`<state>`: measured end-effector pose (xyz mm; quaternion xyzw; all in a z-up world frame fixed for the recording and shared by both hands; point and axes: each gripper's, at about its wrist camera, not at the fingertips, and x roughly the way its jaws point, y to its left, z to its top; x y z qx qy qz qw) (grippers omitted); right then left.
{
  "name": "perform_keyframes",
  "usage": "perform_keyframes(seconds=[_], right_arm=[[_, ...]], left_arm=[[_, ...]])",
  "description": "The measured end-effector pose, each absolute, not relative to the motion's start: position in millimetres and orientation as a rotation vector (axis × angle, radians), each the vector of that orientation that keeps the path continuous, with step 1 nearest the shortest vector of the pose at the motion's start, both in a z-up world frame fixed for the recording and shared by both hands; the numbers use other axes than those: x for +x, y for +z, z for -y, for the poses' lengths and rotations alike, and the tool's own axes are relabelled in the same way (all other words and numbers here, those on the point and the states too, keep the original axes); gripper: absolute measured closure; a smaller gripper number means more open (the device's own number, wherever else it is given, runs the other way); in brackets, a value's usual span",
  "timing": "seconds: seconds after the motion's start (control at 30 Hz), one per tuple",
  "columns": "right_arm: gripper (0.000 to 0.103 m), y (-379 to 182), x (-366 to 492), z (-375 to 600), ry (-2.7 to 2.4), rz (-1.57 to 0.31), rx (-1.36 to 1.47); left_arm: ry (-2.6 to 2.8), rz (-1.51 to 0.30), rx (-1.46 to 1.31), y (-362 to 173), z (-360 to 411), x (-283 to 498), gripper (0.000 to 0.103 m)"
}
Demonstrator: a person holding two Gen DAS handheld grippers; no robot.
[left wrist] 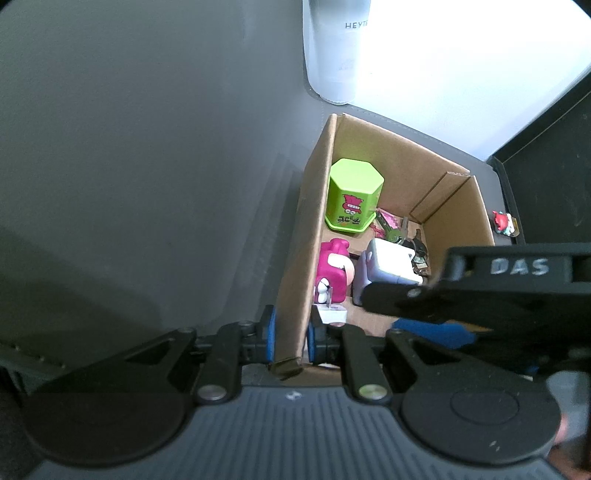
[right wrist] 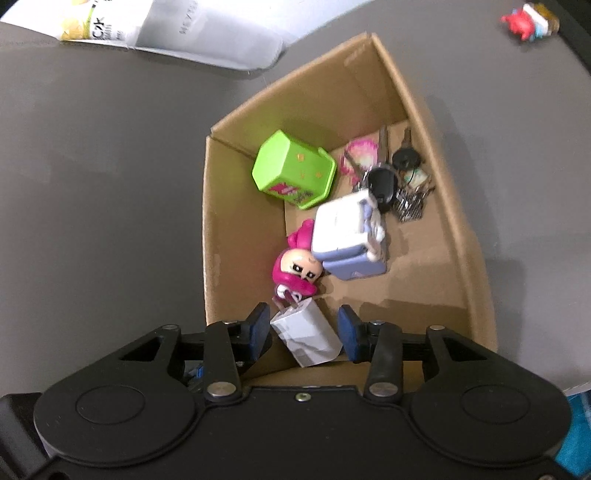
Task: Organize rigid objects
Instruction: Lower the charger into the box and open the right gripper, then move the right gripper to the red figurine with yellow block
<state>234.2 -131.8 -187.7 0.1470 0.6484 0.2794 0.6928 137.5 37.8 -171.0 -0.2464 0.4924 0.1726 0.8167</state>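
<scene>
My left gripper point(left wrist: 290, 338) has its jaws clamped narrow on the near wall of the cardboard box point(left wrist: 295, 258), one blue pad outside the wall and one inside, so the box is pinned where it stands on the grey surface point(left wrist: 147, 147). My right gripper point(right wrist: 304, 332) hangs over the near end of the box, pointing steeply down into it, with a small white block point(right wrist: 306, 338) sitting tilted between its blue pads; the jaws stand partly apart, and a gap shows beside the block on at least one side, so I cannot call it a firm hold. In the left view the right gripper's black body crosses the lower right of the box and covers part of the floor there. Inside the box, a green hexagonal tub point(right wrist: 293, 171) lies at the far left corner. Nearer me, a pink figure point(right wrist: 297, 267) with a painted face rests beside the left wall, touching a white and lilac boxy toy point(right wrist: 345, 236) that lies toward the middle. Behind that toy, a bunch of keys point(right wrist: 395, 177) with a black fob and a pink charm point(right wrist: 360, 157) is heaped against the far right corner. Outside the box, a small red toy point(right wrist: 524, 20) lies on the surface well off to the right, and a white pouch point(right wrist: 207, 33) stands beyond the box's far left corner.
</scene>
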Motion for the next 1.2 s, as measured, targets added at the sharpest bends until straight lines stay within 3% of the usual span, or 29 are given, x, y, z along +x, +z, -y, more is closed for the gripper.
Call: perform_keyframes(seconds=[0.4, 0.73, 0.93, 1.2], right_arm=[[0.057, -146.6, 251.0, 162.4, 0.625, -1.356, 0.344], [0.043, -117.6, 261.3, 195.0, 0.624, -1.289, 0.424], [0.028, -104.4, 265.7, 213.6, 0.576, -1.215, 0.338], [0.017, -98.3, 268.5, 238.9, 0.523, -1.154, 0.269]], left_arm=[[0.368, -1.05, -0.525, -171.1, -37.7, 137.8, 0.089], [0.372, -1.052, -0.522, -171.9, -38.2, 138.2, 0.089], [0.374, -1.051, -0.522, -172.4, -38.1, 138.4, 0.089], [0.378, -1.055, -0.512, -172.7, -35.7, 140.9, 0.089]])
